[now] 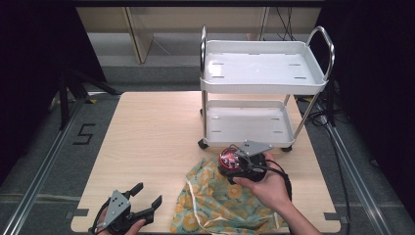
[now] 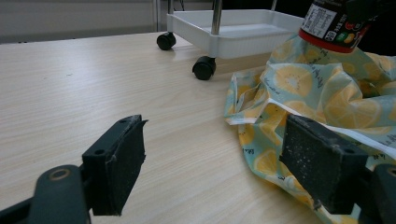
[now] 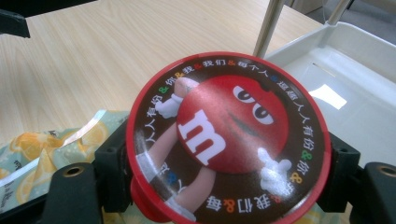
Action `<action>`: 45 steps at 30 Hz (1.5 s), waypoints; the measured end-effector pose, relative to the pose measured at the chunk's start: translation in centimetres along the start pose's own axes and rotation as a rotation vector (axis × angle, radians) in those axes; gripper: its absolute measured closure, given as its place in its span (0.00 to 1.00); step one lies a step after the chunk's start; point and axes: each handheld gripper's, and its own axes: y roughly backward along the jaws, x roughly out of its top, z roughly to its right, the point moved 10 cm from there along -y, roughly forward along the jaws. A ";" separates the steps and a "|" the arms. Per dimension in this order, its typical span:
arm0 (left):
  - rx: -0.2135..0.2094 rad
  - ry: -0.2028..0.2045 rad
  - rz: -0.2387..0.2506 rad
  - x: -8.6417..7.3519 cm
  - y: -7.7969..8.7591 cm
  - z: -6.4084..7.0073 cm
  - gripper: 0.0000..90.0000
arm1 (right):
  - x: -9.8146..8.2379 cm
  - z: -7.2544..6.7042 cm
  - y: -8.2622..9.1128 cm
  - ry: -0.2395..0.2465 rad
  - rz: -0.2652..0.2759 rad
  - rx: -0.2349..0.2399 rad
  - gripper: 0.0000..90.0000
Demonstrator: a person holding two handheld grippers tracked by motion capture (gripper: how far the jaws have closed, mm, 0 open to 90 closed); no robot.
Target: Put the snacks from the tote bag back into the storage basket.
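The round red-rimmed candy tin with a cartoon lid (image 3: 229, 140) sits clamped in the right gripper (image 1: 244, 164), above the lemon-print fabric bag (image 1: 220, 198), just before the white two-shelf wheeled cart (image 1: 244, 122). The left gripper (image 1: 132, 208) gapes wide near the table's (image 1: 147, 137) front edge.

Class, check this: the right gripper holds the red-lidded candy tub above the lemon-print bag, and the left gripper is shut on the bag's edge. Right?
Not quite. The left gripper is open and holds nothing, beside the bag, as the left gripper view shows. The right gripper does hold the tub.
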 end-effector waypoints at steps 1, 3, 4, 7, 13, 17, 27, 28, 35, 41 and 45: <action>0.001 0.002 0.001 0.0 0.0 0.0 0.23 | 0.0 -0.1 -0.1 -0.003 -0.003 0.012 0.29; 0.001 0.002 0.001 0.0 0.0 0.0 0.23 | 0.0 -0.1 -0.1 -0.004 -0.004 0.013 0.29; 0.001 0.001 0.001 0.0 0.0 0.0 0.23 | -0.1 0.0 0.0 -0.012 -0.010 0.007 0.29; 0.000 0.001 0.001 0.0 0.0 0.0 0.23 | 0.0 0.2 0.0 -0.007 -0.004 -0.004 0.29; 0.000 0.001 0.002 0.0 0.0 0.0 0.23 | 0.3 0.2 -0.1 -0.014 -0.002 -0.001 0.29; 0.001 0.003 0.001 0.0 0.0 0.0 0.23 | 0.4 0.5 -0.2 -0.003 0.000 -0.015 0.29; 0.000 0.004 0.001 0.0 0.0 0.1 0.23 | 0.8 0.7 -0.4 -0.001 0.002 -0.022 0.29; 0.000 0.004 0.002 0.0 0.0 0.1 0.23 | 0.9 0.7 -0.4 -0.001 0.003 -0.024 0.29; 0.000 0.004 0.001 0.0 0.0 0.1 0.23 | 1.0 0.8 -0.4 -0.007 -0.005 -0.016 0.29; 0.001 0.004 0.001 0.0 0.0 0.0 0.23 | 1.3 1.0 -0.4 -0.016 0.001 -0.023 0.29; 0.001 0.003 0.001 0.0 0.0 0.0 0.23 | 1.4 1.1 -0.3 -0.021 0.003 -0.032 0.29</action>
